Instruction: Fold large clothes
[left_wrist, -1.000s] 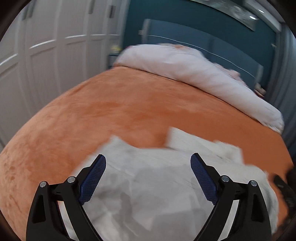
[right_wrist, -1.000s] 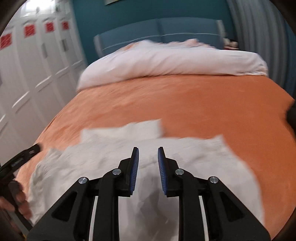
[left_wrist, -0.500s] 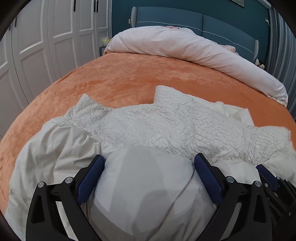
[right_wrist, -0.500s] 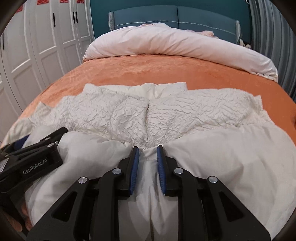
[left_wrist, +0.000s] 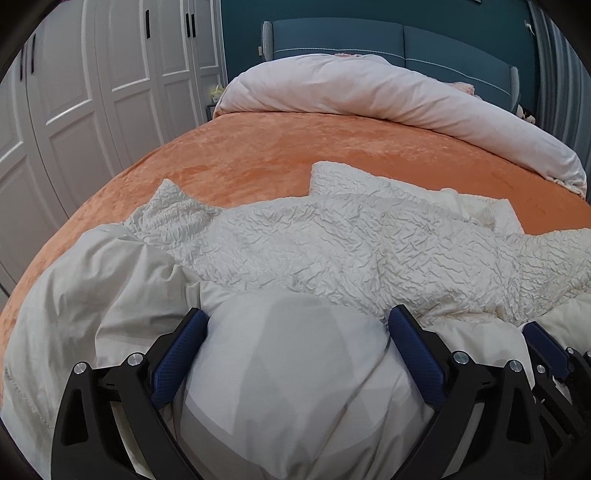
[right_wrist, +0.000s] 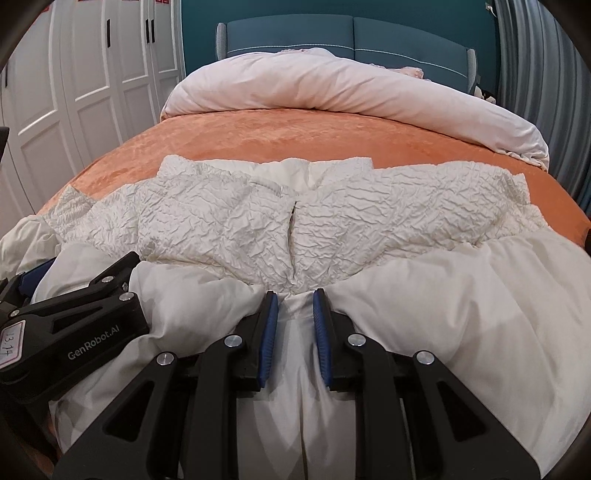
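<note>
A large white garment (left_wrist: 332, 240) lies spread on the orange bed cover (left_wrist: 258, 155), its crinkled top (right_wrist: 221, 221) away from me and its smooth skirt nearest. My left gripper (left_wrist: 295, 314) stands wide open low over the skirt, and a loose mound of cloth swells between its fingers. My right gripper (right_wrist: 295, 295) is shut on a narrow fold of the skirt just below the crinkled part. The left gripper (right_wrist: 74, 332) shows at the left edge of the right wrist view. The two grippers are close together, side by side.
A rolled pinkish-white duvet (left_wrist: 369, 88) lies across the far end of the bed, before a blue headboard (left_wrist: 369, 37). White wardrobe doors (left_wrist: 92, 92) run along the left side. Bare orange cover (right_wrist: 295, 140) stretches between garment and duvet.
Both grippers came down toward the bed with the garment, which now lies spread and still. The left jaws widened a little. Nothing has moved over the last half second.
</note>
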